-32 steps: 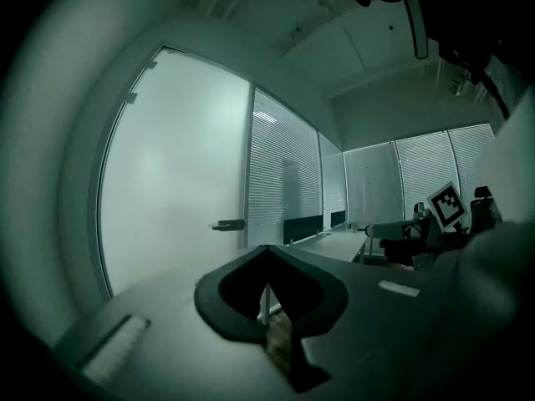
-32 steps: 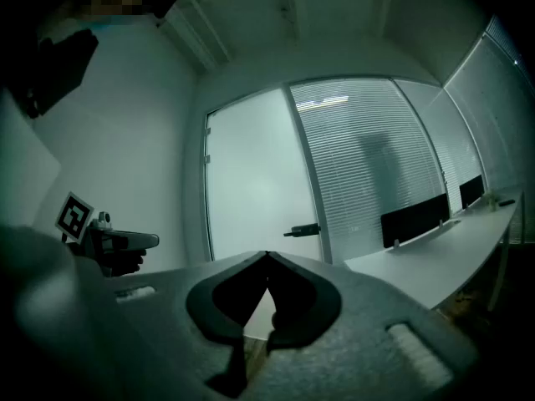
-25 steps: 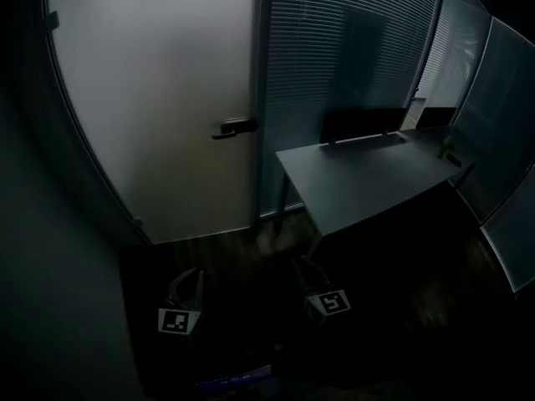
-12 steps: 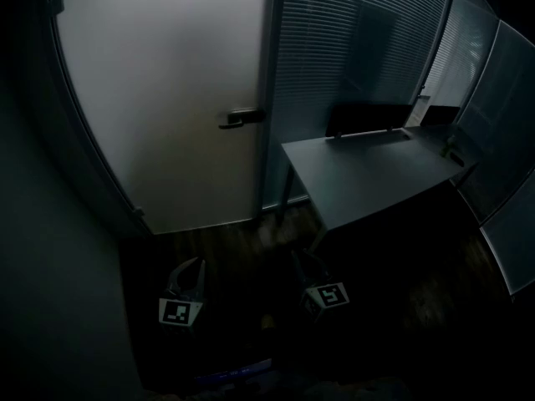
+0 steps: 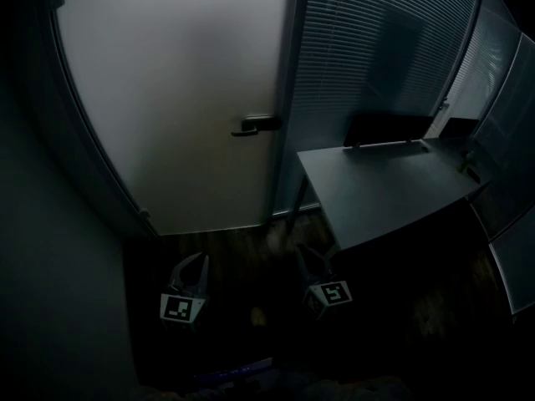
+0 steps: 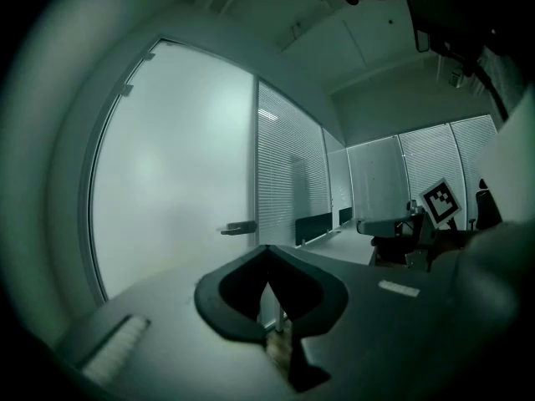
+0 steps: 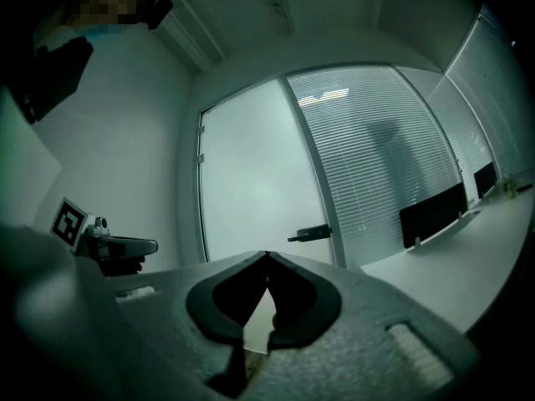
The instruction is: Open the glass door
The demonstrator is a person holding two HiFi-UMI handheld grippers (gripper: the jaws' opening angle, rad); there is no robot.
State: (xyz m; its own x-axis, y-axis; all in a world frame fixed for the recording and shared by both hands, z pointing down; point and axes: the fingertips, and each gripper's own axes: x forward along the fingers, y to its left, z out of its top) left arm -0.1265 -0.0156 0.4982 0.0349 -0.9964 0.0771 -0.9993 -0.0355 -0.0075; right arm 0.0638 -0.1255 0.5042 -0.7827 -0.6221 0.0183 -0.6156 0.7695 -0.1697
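The room is dim. The frosted glass door (image 5: 167, 98) stands closed ahead and to the left, with its dark lever handle (image 5: 256, 125) at mid-height on the right edge, close beside the door frame. To the right of the frame runs a partition with blinds (image 5: 376, 48). In front of it stands a grey table (image 5: 393, 190) with a dark divider panel (image 5: 389, 129) along its far edge.

Both claws are held low over the dark floor (image 5: 242, 249), side by side and pointing level toward the door. They are well short of the door and touch nothing. The left claw (image 5: 198, 262) has its tips pressed together on nothing. The right claw (image 5: 305, 256) also has its tips together and is empty. In each gripper view the handle shows just above the meeting tips.
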